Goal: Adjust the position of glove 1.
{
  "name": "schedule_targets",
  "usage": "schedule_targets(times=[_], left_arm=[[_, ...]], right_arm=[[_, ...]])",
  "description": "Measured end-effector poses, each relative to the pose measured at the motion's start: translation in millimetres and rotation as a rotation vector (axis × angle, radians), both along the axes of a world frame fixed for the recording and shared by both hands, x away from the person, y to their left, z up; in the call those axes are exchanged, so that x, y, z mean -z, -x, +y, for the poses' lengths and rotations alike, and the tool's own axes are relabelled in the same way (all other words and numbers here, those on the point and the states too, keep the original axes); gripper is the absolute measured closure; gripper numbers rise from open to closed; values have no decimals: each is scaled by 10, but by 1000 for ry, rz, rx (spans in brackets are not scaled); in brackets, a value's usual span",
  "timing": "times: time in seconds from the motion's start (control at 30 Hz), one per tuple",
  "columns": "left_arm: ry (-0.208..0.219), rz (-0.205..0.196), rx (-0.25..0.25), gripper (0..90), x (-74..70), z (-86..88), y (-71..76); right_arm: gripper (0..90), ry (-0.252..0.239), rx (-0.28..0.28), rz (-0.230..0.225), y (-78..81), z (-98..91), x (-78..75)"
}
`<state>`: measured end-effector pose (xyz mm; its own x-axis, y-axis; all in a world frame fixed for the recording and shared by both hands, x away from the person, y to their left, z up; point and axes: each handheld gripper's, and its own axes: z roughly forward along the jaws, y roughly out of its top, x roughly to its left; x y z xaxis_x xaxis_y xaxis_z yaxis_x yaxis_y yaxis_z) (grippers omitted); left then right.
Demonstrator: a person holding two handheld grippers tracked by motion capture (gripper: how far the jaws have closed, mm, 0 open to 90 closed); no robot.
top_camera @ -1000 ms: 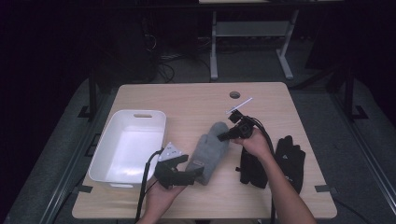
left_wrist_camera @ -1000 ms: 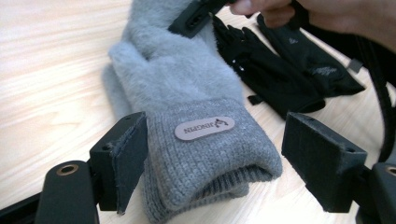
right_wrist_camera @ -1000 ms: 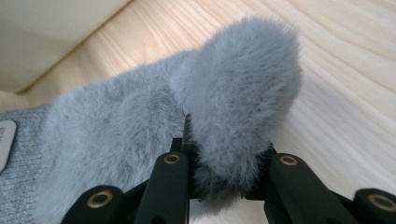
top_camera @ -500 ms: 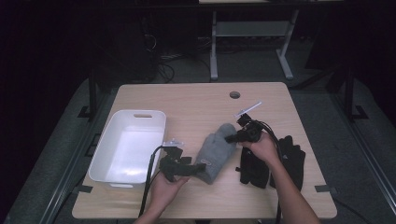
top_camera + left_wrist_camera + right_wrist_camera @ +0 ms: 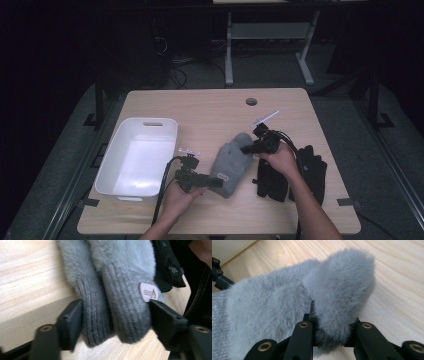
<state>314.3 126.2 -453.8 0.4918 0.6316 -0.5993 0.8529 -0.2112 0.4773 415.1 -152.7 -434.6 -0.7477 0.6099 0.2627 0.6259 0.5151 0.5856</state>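
Grey fuzzy mittens [image 5: 231, 162] lie mid tabletop [image 5: 210, 107], between white bin [image 5: 137, 155] and black gloves [image 5: 312, 170]. Right hand-held gripper [image 5: 246, 148] pinched tight on one mitten's fluffy tip. Left hand-held gripper [image 5: 219, 182] at the knit cuffs, jaws wide, just been closing in, either side of both cuffs, not yet squeezing.
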Motion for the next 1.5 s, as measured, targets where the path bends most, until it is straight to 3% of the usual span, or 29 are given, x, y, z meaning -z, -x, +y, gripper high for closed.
schedule_targets(times=[0.17, 0.4, 0.63, 1.1, 1.2, 1.5], left_arm=[[-14, -52, 23, 455, -3, 18, 21], [11, -59, 33, 546, -15, 44, 12], [37, -51, 37, 557, -40, 52, 29], [64, -95, 47, 557, -203, 101, 96], [29, -145, 69, 556, -306, 57, 174], [32, -185, 73, 553, -494, 50, 235]], right_arm=[[754, -25, 13, 2, 13, -6, 6], [755, -67, 40, 15, 32, -45, 30], [756, -69, 51, 9, 59, -38, -72], [756, -94, 70, -16, 114, -17, -318], [757, -112, 76, -16, 137, -12, -369], [756, -135, 86, -36, 191, -40, -545]])
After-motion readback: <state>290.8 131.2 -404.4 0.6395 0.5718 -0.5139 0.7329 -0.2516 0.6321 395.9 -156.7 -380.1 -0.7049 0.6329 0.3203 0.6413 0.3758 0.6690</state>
